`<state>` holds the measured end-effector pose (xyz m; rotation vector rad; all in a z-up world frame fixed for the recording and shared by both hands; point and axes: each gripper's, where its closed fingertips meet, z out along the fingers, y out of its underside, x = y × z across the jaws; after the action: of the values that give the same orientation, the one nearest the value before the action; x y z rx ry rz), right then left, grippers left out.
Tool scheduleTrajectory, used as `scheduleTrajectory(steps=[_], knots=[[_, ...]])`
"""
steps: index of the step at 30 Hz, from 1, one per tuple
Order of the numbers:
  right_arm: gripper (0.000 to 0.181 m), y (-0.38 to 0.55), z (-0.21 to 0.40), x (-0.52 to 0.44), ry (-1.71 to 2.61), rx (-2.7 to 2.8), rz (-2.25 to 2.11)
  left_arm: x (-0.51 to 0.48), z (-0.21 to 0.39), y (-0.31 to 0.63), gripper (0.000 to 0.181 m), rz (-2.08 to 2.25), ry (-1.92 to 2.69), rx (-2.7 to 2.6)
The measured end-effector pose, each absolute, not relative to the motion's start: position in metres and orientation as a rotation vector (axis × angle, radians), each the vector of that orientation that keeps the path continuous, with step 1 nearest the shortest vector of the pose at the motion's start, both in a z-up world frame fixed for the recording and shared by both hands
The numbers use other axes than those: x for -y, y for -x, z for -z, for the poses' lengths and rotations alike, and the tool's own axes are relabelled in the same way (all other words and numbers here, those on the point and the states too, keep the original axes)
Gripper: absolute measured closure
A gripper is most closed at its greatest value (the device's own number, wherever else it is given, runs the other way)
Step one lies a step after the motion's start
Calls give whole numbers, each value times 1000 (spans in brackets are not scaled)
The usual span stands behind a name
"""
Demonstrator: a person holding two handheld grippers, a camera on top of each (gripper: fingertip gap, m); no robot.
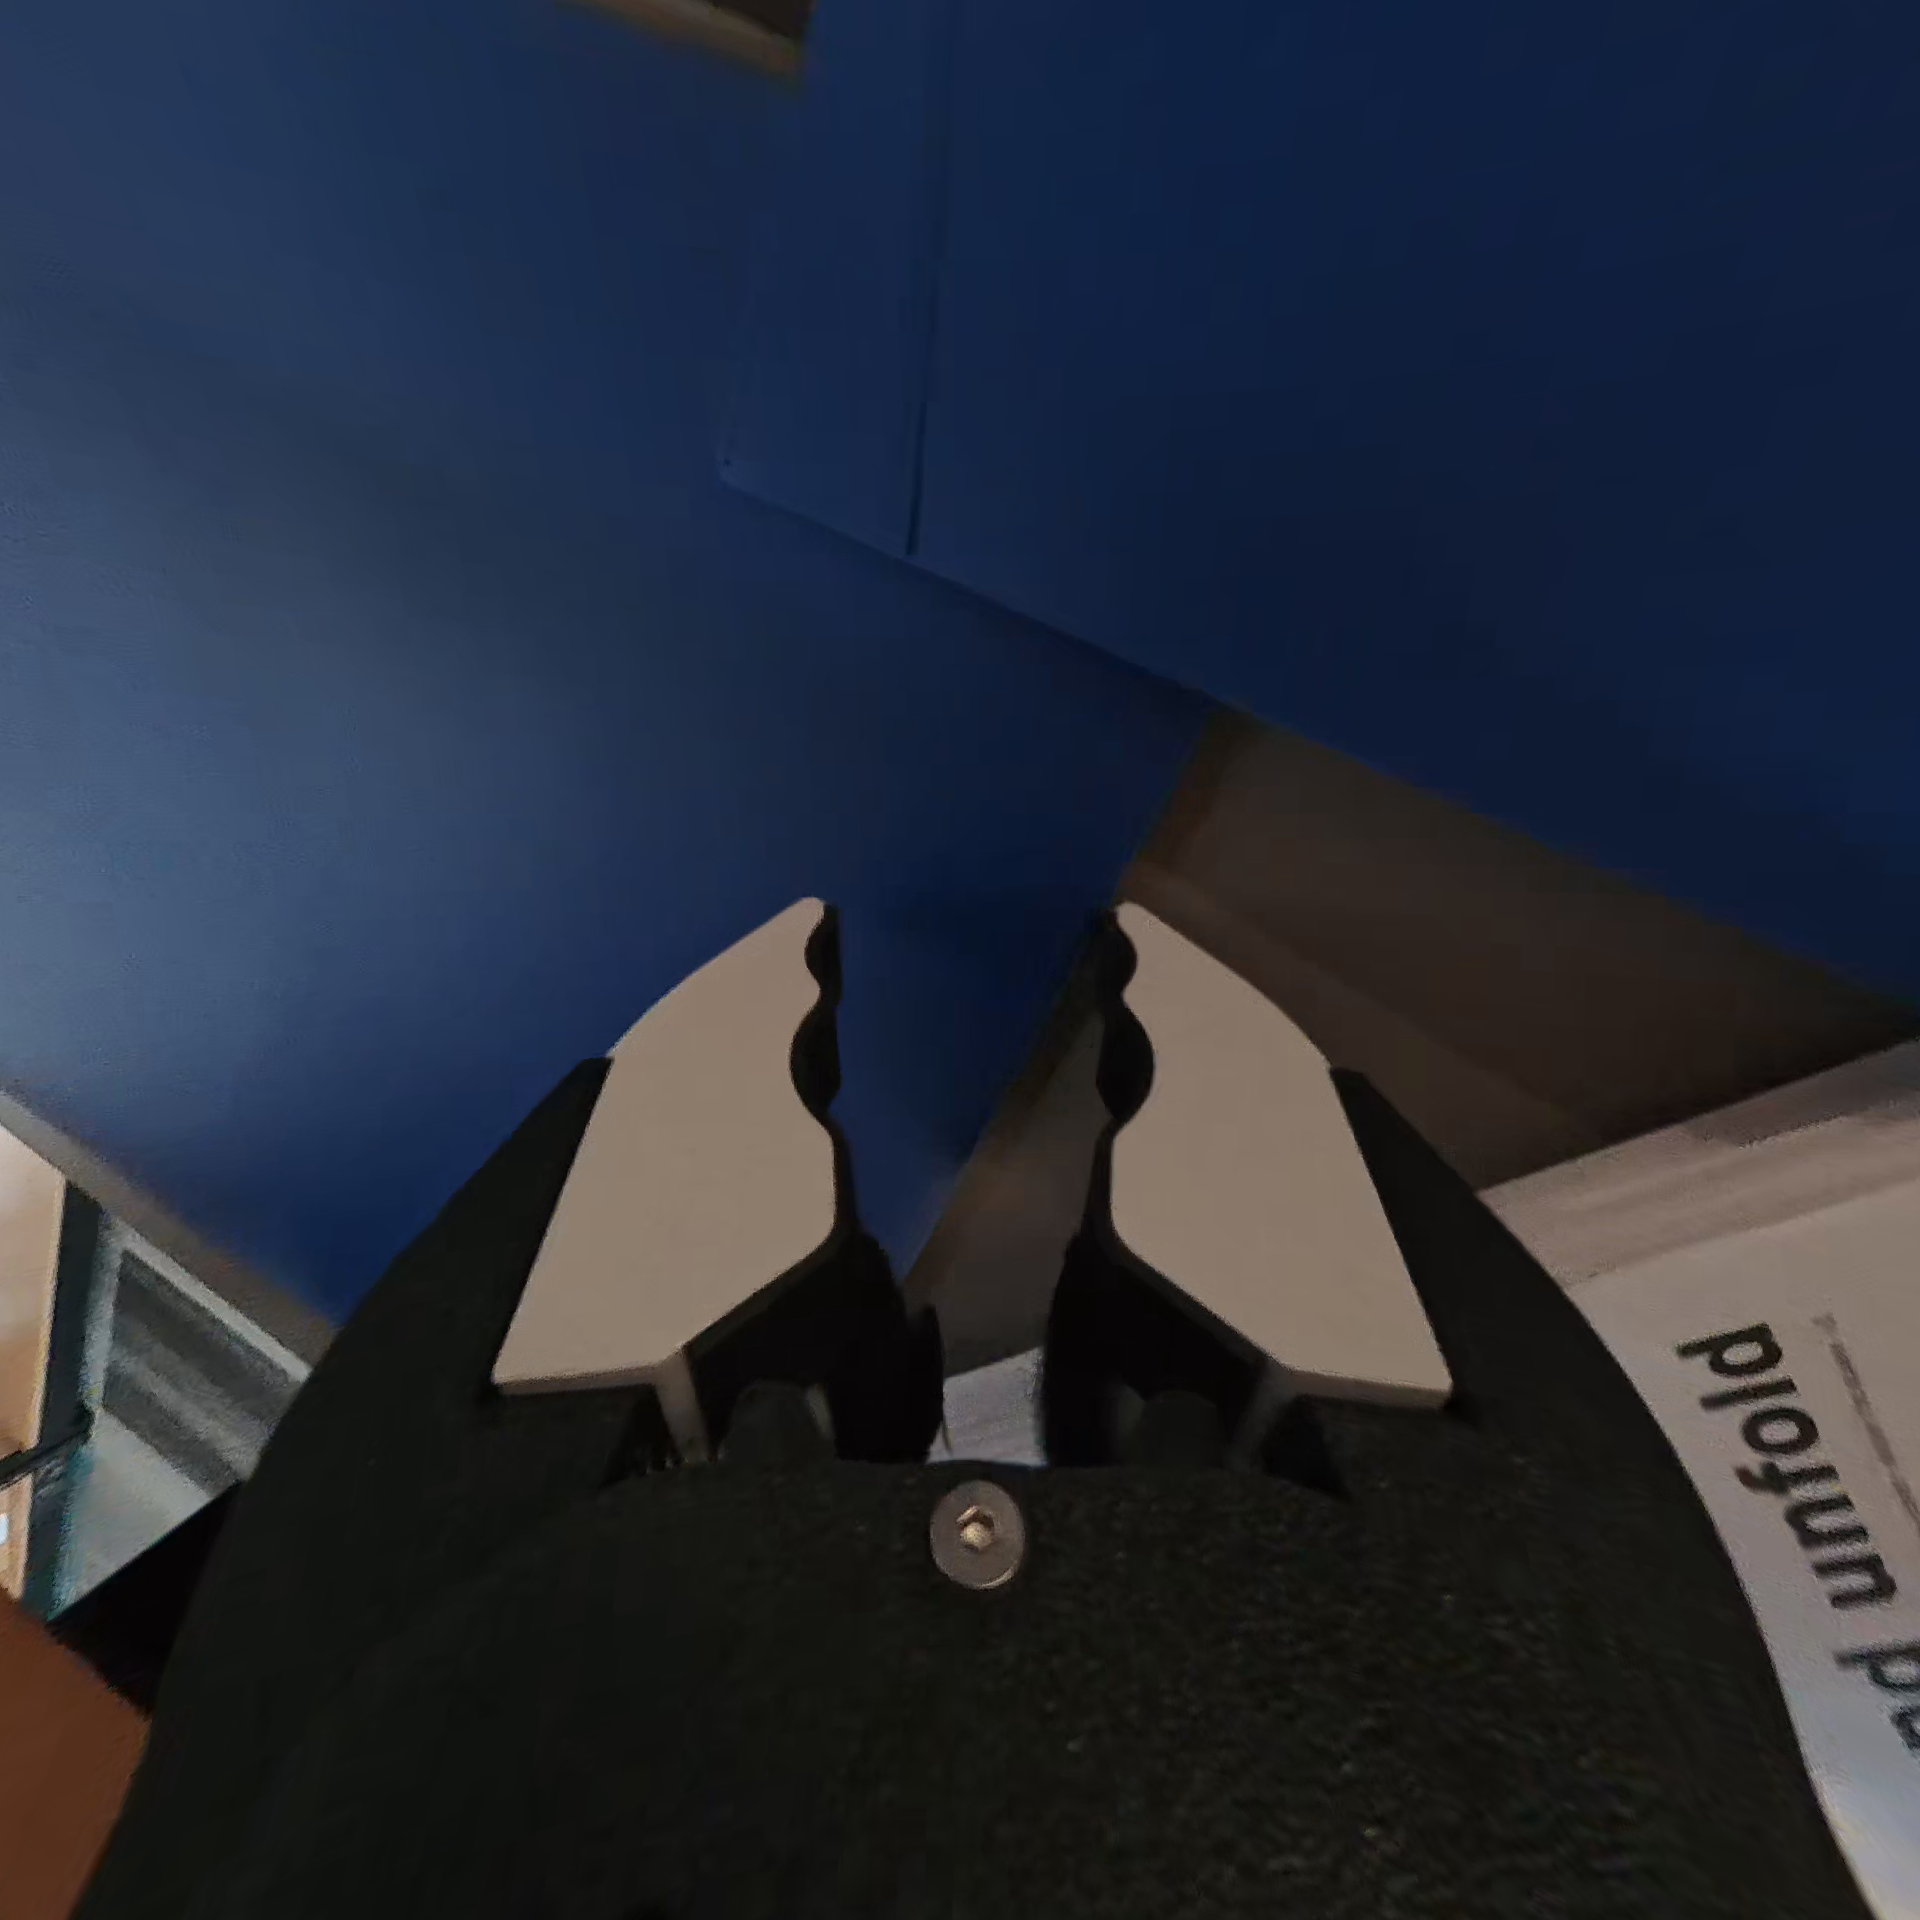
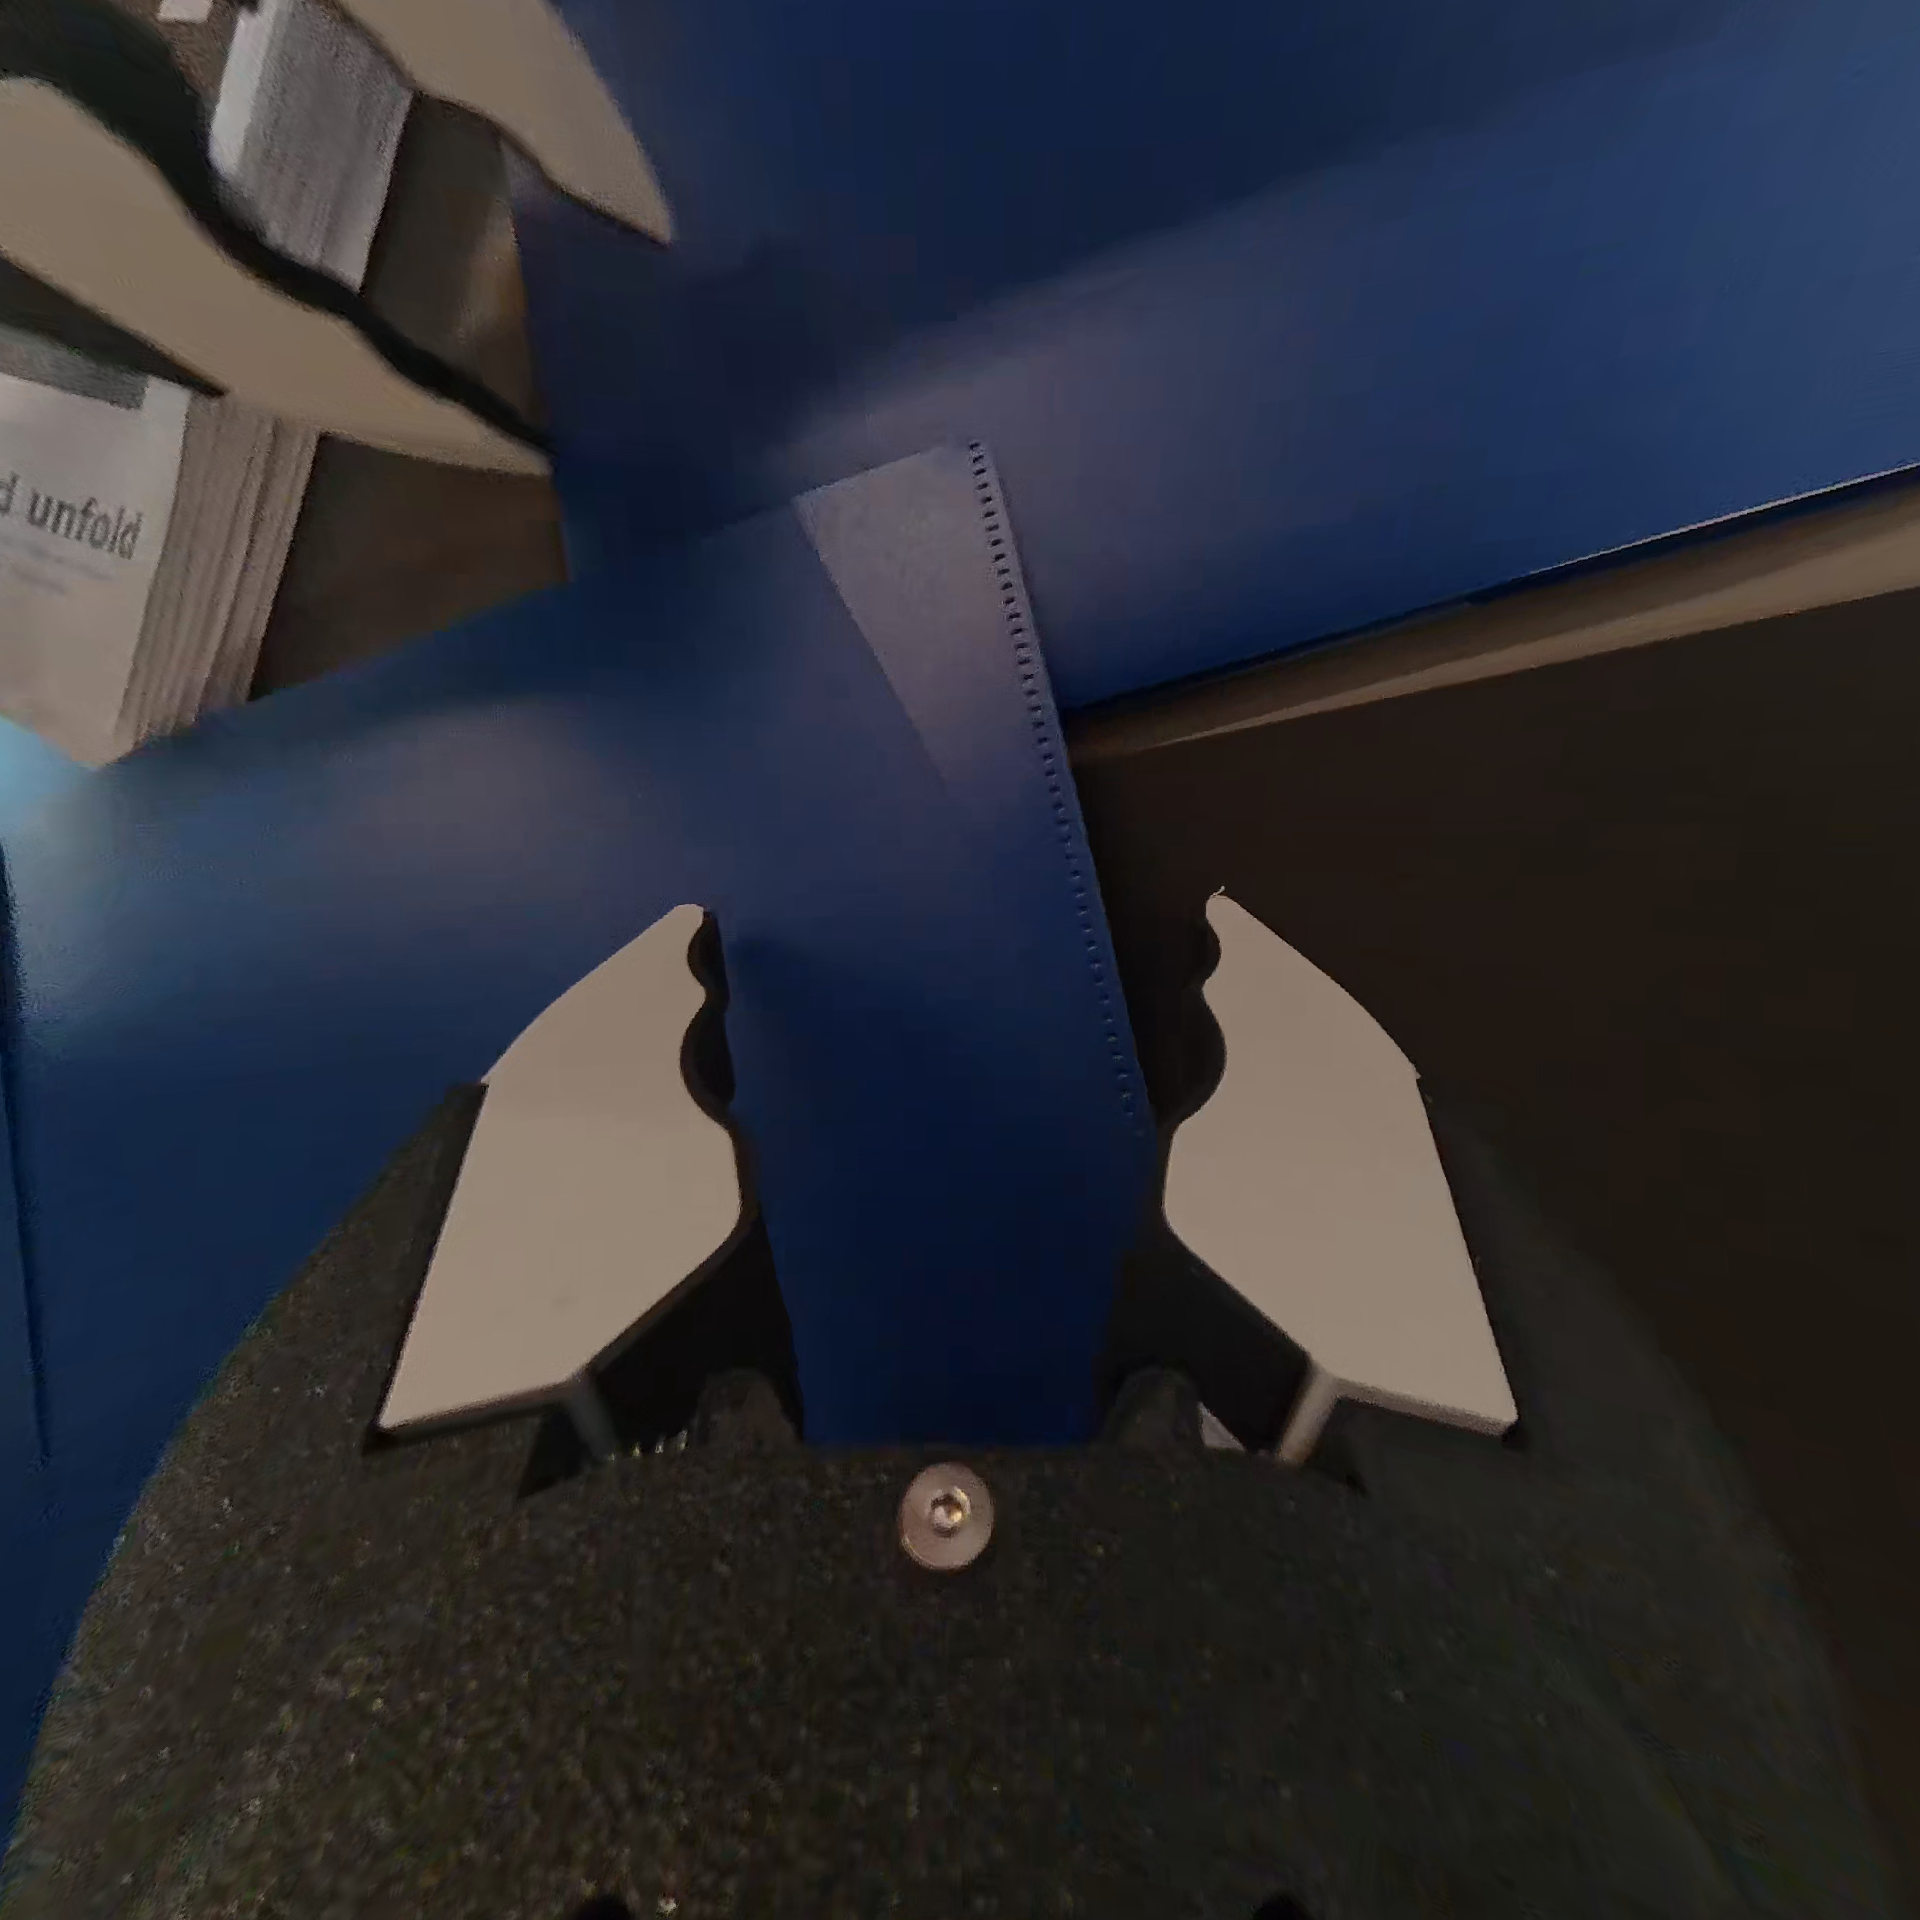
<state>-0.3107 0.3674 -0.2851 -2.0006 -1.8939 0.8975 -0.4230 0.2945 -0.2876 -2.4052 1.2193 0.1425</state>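
Observation:
A large blue sheet (image 1: 520, 520) fills most of the left wrist view. My left gripper (image 1: 971, 914) is open just above its edge, with nothing between the jaws. It also shows, blurred, at the top left of the right wrist view (image 2: 603, 348). In the right wrist view the blue sheet (image 2: 1351, 260) has a narrow blue strip (image 2: 935, 1091) with a perforated right edge. The strip runs between the fingers of my right gripper (image 2: 958, 906), which is open around it. The strip's left edge lies against the left finger (image 2: 582, 1195).
A white printed paper stack (image 1: 1766, 1351) lies at the right of the left wrist view and at the left of the right wrist view (image 2: 94, 561). The dark tabletop (image 2: 1507, 1039) shows to the right of the blue sheet, and grey-brown in the left wrist view (image 1: 1455, 935).

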Motion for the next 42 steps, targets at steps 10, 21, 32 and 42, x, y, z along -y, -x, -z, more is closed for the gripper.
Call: scheduleTrajectory(steps=[10, 21, 32, 42], knots=[[111, 300, 285, -345, 1949, 2003, -959, -340, 289, 418, 140, -52, 2398, -1084], [97, 330, 276, -393, 2119, 1560, -1173, -378, 290, 409, 146, -6, 2354, -944], [99, 341, 244, -402, 2290, 1157, -1642, -386, 290, 408, 147, 74, 2324, -892], [128, 358, 201, -401, 2101, 1089, -1851, -413, 270, 411, 129, -381, 2125, -936]])
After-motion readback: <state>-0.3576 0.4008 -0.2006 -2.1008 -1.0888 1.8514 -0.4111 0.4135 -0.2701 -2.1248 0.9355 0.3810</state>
